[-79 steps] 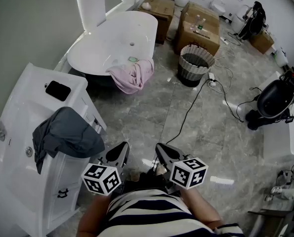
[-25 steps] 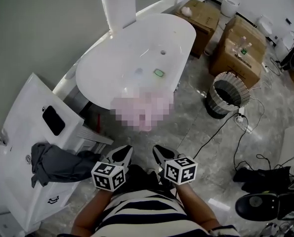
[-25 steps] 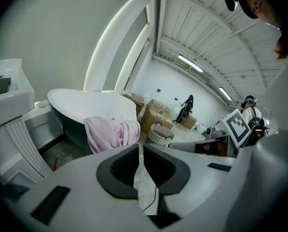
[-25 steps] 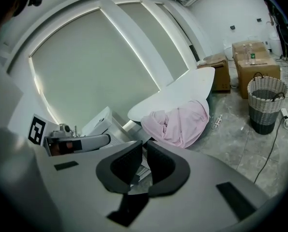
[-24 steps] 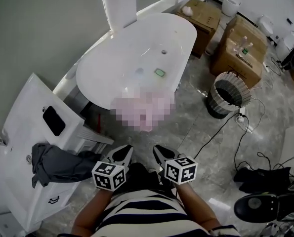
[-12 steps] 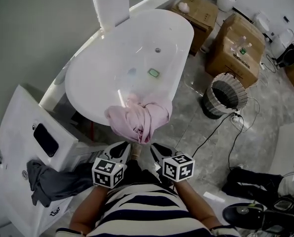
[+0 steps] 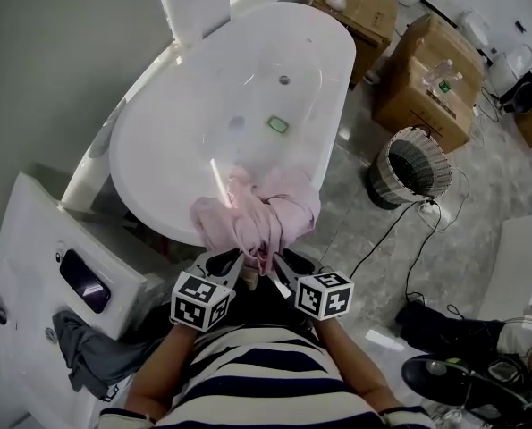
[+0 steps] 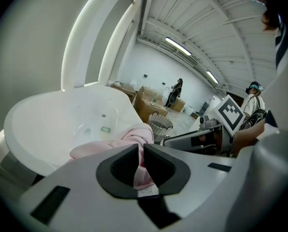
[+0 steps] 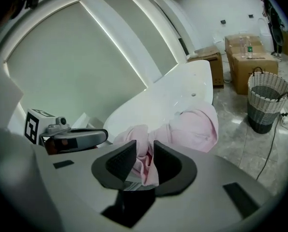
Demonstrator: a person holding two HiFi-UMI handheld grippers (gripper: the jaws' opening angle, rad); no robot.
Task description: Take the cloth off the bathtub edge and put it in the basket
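Where it drapes the bathtub edge (image 7: pixel 145 206), the cloth (image 7: pixel 257 217) is plain pink.

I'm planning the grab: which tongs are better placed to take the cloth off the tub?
Right. The right tongs have just been opening, with the cloth between them; the left tongs are shut.

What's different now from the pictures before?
Both grippers came forward to the pink cloth on the bathtub edge. The jaws of the right gripper have just been opening, and cloth now sits between them, not yet pinched. The left gripper stayed shut. The cloth still hangs on the tub; the basket hasn't moved.
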